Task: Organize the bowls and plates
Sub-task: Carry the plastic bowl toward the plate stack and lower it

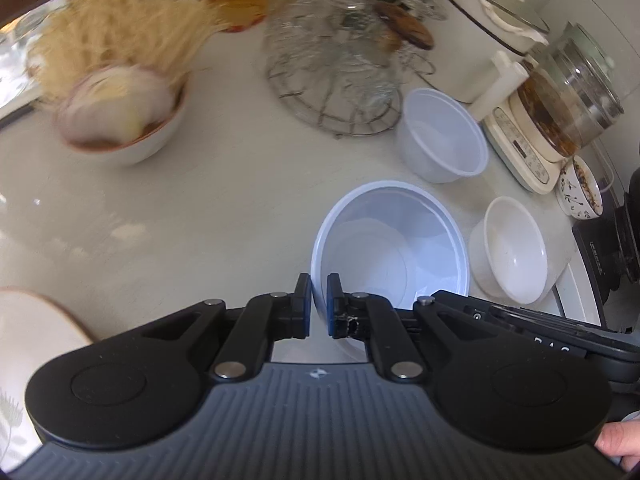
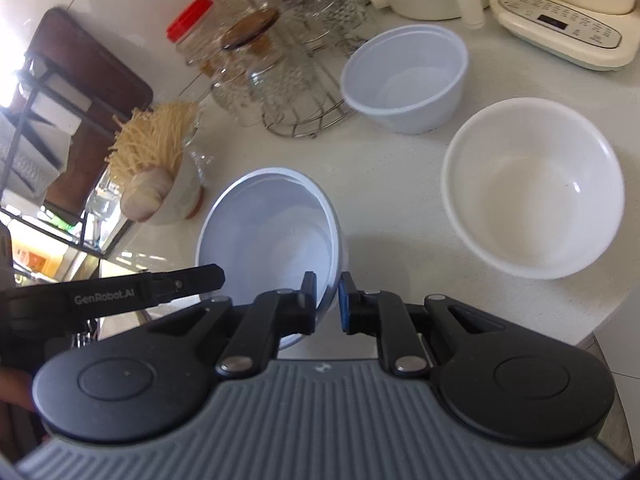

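A thin, pale blue plastic bowl (image 1: 390, 248) hangs tilted above the light countertop (image 1: 180, 216), pinched at two spots on its rim by the two hand-held grippers. The left gripper (image 1: 319, 304) has its jaws all but closed, the bowl's wall clamped between the blue pads; the right gripper (image 2: 327, 304) bites the rim from the other side in the same way, jaws nearly together with only the thin wall between them.

The bowl looks light and somewhat flexible, the sort of disposable ware that may buckle if squeezed hard, and its smooth wall could slip through a loose grip. The rolled rim appears to be the firmest place to hold, and a hold on two sides should keep it from swinging.

Near it on the counter stand a second plastic bowl (image 2: 406, 80), deeper and upright, and a wider white bowl (image 2: 532, 188) that looks heavier and stiffer, possibly ceramic. Beyond them are a wire rack of glassware (image 1: 336, 68), a bowl holding pale straw-like strands (image 1: 116, 108), and a cream kettle base (image 2: 560, 28). A patterned plate (image 1: 24, 360) shows at the left edge of the left view.
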Action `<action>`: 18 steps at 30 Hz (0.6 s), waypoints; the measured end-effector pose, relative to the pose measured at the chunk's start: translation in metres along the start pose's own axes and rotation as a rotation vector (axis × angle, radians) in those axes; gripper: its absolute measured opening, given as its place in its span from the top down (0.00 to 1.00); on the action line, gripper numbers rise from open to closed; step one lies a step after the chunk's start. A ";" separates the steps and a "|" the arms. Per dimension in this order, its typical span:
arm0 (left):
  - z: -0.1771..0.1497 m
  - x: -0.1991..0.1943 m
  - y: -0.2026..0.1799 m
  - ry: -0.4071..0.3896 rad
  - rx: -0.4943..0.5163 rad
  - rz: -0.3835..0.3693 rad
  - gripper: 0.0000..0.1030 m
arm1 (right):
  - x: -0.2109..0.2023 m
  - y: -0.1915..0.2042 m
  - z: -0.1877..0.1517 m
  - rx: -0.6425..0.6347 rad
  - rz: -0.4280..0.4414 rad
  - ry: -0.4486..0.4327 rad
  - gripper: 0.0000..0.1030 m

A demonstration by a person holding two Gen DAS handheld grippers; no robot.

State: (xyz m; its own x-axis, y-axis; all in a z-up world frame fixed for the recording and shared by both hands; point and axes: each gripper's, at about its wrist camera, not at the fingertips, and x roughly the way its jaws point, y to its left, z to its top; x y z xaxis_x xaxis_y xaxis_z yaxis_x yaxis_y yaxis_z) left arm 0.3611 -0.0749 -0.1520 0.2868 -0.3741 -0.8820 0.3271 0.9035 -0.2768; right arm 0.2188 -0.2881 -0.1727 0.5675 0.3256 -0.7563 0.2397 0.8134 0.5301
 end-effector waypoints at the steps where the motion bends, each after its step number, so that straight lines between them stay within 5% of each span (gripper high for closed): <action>1: -0.002 -0.001 0.004 0.003 -0.010 0.002 0.92 | 0.002 0.003 -0.001 -0.007 0.001 0.010 0.86; 18: -0.024 0.005 0.032 0.062 -0.033 0.033 0.91 | 0.028 0.022 -0.015 -0.047 -0.010 0.072 0.84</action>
State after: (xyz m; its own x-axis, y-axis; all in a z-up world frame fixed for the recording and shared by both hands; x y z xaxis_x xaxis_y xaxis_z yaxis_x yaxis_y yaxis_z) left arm 0.3509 -0.0429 -0.1744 0.2406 -0.3312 -0.9123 0.2879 0.9220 -0.2588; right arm 0.2278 -0.2536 -0.1881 0.5064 0.3496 -0.7883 0.2074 0.8379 0.5048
